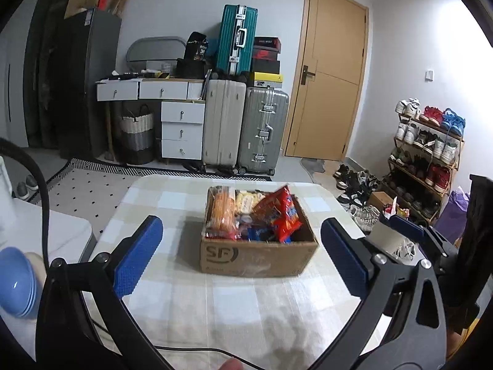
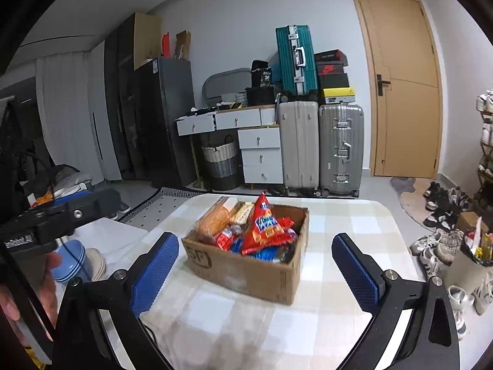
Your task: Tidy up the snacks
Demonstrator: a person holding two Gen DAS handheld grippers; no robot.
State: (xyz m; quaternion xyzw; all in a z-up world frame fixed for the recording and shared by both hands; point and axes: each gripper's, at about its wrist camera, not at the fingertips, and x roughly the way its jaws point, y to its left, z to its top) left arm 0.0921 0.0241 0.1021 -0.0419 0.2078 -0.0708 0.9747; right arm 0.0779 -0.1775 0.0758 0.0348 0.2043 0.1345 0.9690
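A cardboard box sits mid-table, at 12 o'clock from both grippers, packed with snacks: a red chip bag upright, an orange cracker sleeve along its left wall. Left gripper and right gripper gape wide, empty.

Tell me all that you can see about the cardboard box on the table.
The cardboard box is brown, corrugated as it looks, with a dark "SF" logo printed on its front wall. Its top is open and it stands upright on the checked tablecloth, near the table's middle. It is full of snack packets: a red bag sticks up above the rim, an orange packet lies along the left side. Neither gripper touches it.
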